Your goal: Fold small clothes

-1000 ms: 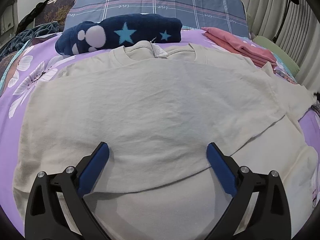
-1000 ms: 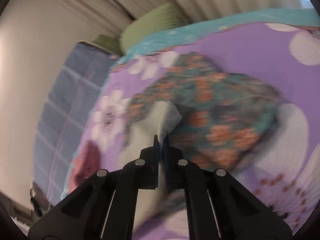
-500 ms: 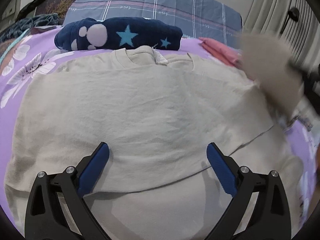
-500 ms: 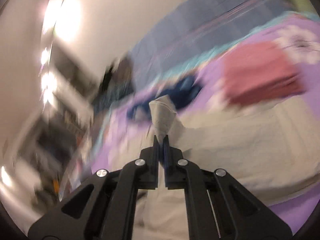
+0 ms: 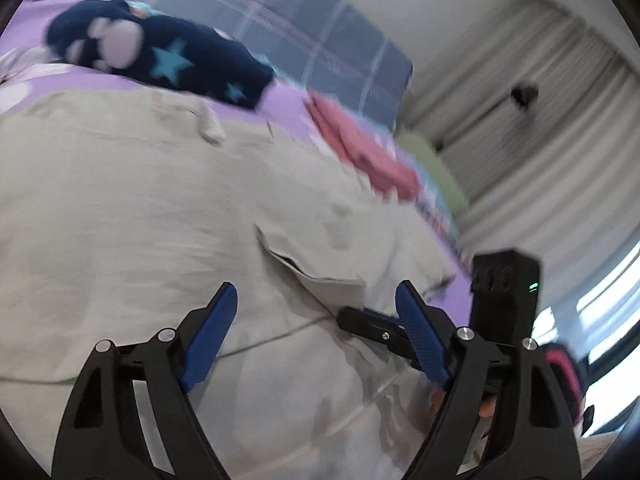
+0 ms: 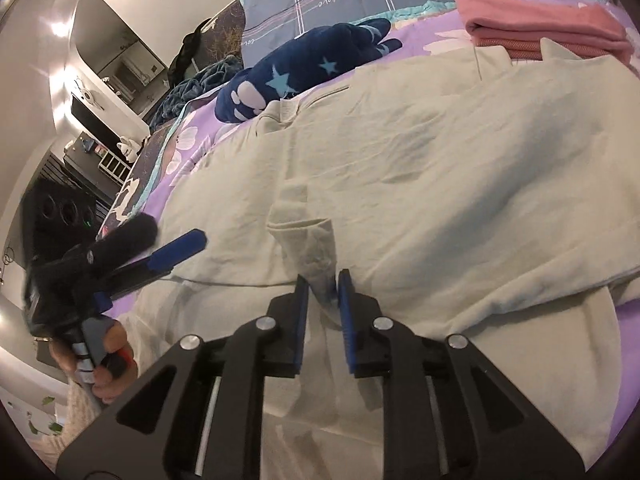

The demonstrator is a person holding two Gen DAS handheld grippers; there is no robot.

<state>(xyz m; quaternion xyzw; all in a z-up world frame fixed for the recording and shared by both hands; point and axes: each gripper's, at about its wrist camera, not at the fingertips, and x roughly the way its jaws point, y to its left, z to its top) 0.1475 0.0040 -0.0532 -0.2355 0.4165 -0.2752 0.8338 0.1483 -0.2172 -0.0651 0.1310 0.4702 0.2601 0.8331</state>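
Observation:
A cream T-shirt (image 5: 140, 200) (image 6: 460, 160) lies spread on the purple flowered bedsheet (image 6: 624, 320). Its right sleeve (image 6: 304, 232) (image 5: 320, 276) is folded inward and rests on the shirt's body. My right gripper (image 6: 322, 280) points down at the sleeve's end. Its jaws are opening, and the cuff fabric lies slack in the narrow gap between the blue pads. In the left wrist view, the right gripper (image 5: 352, 314) reaches in from the right. My left gripper (image 5: 316, 292) (image 6: 168, 236) hovers over the shirt's lower part, wide open but closing slightly, with nothing between its pads.
A navy star-patterned blanket (image 5: 160, 60) (image 6: 304, 76) and a folded pink garment (image 5: 360, 148) (image 6: 540, 28) lie beyond the collar, in front of a plaid pillow (image 5: 300, 28). A green cushion (image 5: 432, 164) and curtains (image 5: 520, 120) border the right side. Shelves (image 6: 100, 152) stand left.
My right gripper swung in from the bed's right side with the sleeve, laid it over the shirt and parted its jaws. My left gripper tilted and rolled toward the right, its jaws slightly narrower.

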